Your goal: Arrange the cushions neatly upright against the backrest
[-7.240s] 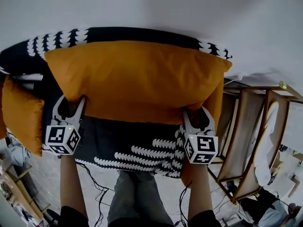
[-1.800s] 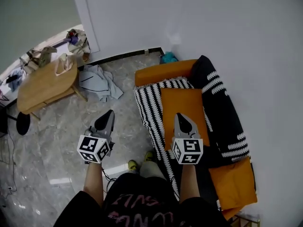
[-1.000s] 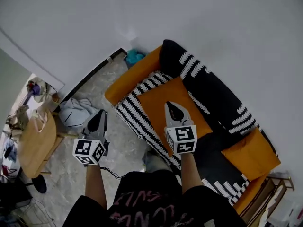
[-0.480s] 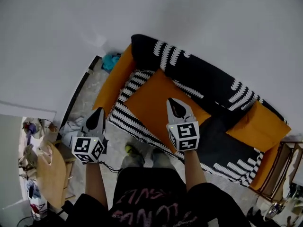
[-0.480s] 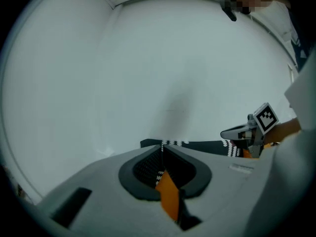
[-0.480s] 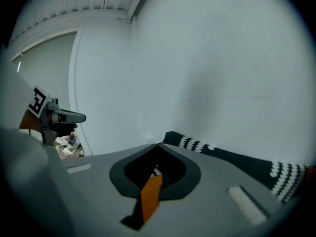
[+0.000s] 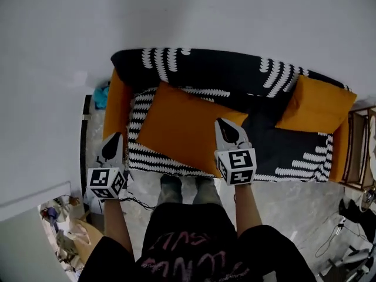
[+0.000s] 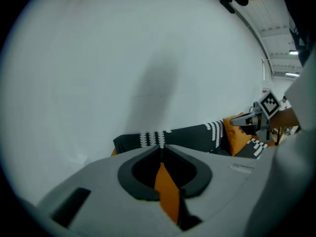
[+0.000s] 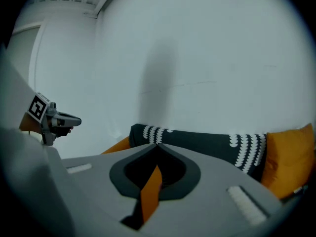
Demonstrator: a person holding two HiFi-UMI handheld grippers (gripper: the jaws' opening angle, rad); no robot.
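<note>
While the person stands facing the sofa [image 7: 282,148], whose black cover with rows of white marks runs along a white wall [image 7: 188,10], both grippers are held out in front of the body with nothing in them. The left gripper [image 7: 115,137] hangs off the sofa's left end, over the grey floor [image 7: 282,216] near the orange armrest [image 7: 119,101]; its own view shows the two jaws meeting at their tips, with only a sliver of orange seen through the hollow behind them. The right gripper [image 7: 221,124] hovers above the seat, over the near right corner of the large orange cushion [image 7: 176,125], and its jaws too are pressed together and hold nothing. That cushion lies flat across the left half of the seat, turned askew, its far corner up near the backrest [image 7: 223,66] rather than standing against it. The second orange cushion [image 7: 320,103] sits at the sofa's right end, propped upright against the backrest in the corner, well apart from the first, and between the two the seat's dark cover shows. The person's feet [image 7: 170,188] are just in front of the seat edge, and a thin cable [image 7: 138,201] trails on the floor beside them. A wooden rack [image 7: 359,140] stands just beside the sofa's right end
</note>
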